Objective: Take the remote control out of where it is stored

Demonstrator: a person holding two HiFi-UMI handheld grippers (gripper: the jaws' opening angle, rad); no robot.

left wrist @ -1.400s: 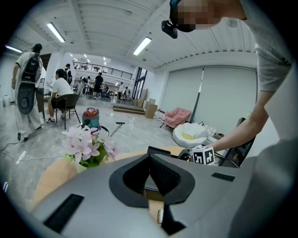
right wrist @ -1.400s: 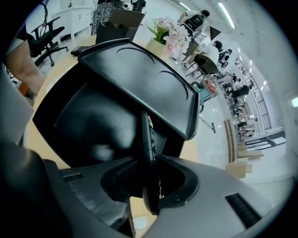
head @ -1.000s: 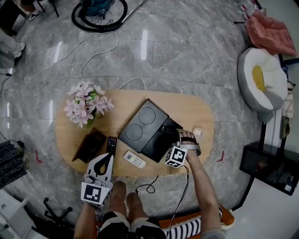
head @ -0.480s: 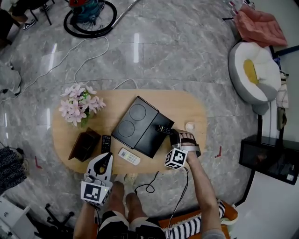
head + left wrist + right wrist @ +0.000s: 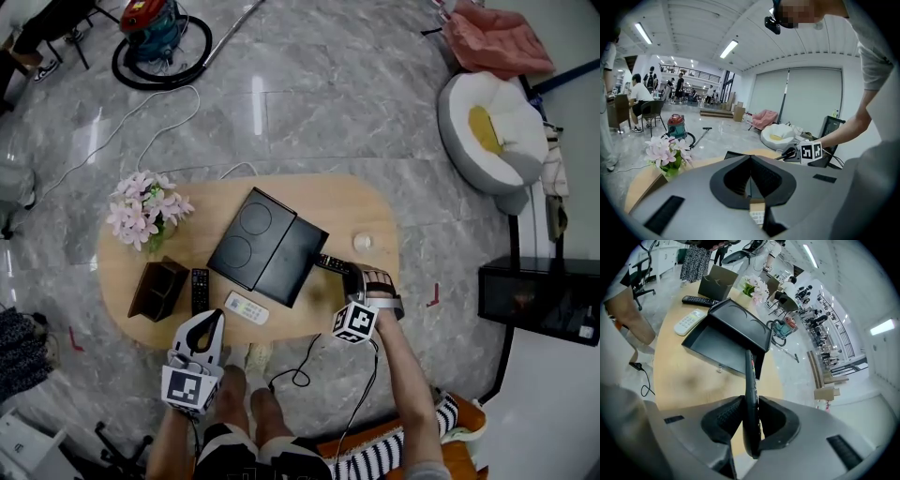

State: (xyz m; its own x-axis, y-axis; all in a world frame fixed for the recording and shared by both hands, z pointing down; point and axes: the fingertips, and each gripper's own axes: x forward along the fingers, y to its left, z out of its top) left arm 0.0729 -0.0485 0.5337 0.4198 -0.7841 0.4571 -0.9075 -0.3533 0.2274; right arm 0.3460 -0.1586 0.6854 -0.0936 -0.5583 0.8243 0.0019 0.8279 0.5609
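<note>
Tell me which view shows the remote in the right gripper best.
The right gripper view: the black remote fills the centre, edge-on, clamped in the right gripper. The head view shows it small, beside the black box. The left gripper view shows it distant and indistinct.

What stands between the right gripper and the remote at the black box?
Nothing visible does. The right gripper already has its jaws shut on the remote, holding its near end. The far end points at the open box.
</note>
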